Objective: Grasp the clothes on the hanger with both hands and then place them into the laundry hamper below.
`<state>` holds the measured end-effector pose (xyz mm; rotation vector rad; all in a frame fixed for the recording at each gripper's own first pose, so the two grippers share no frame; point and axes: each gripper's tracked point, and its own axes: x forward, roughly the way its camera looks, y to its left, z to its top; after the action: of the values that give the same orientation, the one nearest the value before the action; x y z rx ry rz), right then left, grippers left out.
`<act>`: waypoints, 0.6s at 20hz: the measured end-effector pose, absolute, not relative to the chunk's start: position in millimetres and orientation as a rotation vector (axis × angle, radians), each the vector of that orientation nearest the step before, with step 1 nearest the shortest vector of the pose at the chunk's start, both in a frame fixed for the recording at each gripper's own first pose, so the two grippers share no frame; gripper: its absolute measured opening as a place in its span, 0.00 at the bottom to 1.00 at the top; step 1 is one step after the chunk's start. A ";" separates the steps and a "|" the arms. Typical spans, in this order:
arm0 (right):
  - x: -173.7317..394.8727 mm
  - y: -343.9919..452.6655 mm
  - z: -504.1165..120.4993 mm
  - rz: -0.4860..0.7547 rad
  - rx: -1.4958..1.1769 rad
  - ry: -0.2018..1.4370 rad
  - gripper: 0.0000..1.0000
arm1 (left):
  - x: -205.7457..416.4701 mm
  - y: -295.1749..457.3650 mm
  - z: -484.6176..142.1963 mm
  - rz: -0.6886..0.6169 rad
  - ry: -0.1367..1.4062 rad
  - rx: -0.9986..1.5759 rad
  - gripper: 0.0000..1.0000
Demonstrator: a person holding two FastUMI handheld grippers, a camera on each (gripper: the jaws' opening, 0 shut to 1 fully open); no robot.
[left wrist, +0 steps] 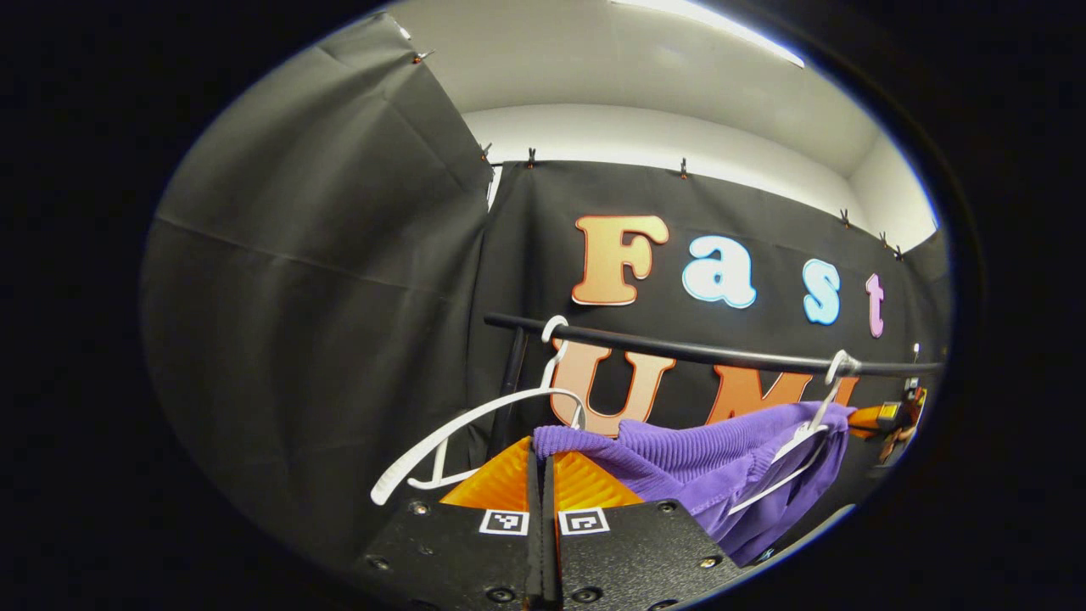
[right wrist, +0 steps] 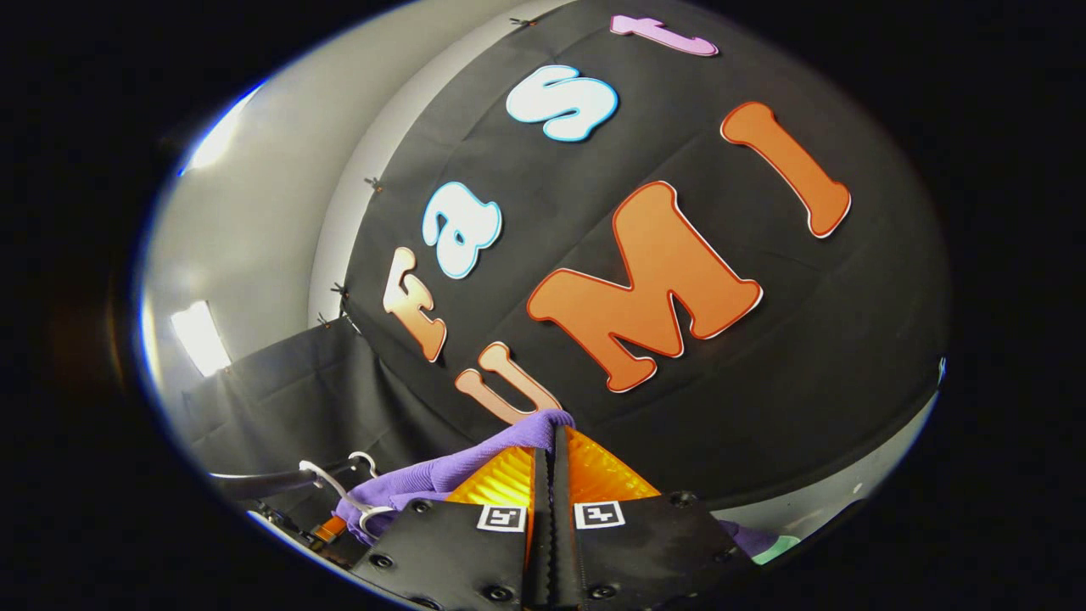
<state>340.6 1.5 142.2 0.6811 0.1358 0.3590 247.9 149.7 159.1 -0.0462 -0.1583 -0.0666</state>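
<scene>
Both grippers — the left gripper [left wrist: 540, 475] and the right gripper [right wrist: 551, 462] — are clenched on the purple garment [left wrist: 704, 462], which hangs near the rail [left wrist: 679, 348]. The grasping step looks done. Next it must come off the hanger [left wrist: 797, 450] and go down together — the hamper is below.

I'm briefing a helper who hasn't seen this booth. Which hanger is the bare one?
Find the black rail running across the booth's back wall. Two white hangers hook over it. The bare hanger hangs near the rail's left end beside the upright post, while the other hanger is tangled in the purple garment.
</scene>
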 end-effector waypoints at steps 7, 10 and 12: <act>365.2 -5.6 110.4 0.253 0.662 0.225 0.07 | 278.1 149.2 117.7 -0.066 -0.066 -0.006 0.00; 373.2 -4.2 90.6 0.226 0.668 0.264 0.08 | 286.9 147.3 96.3 -0.063 -0.037 0.023 0.00; 376.4 -1.1 73.8 0.204 0.656 0.293 0.08 | 288.8 146.3 81.2 -0.060 -0.017 0.041 0.00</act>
<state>376.4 -1.1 73.8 0.6563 0.2930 0.2036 288.8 146.3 81.2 0.0411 -0.0173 -0.0598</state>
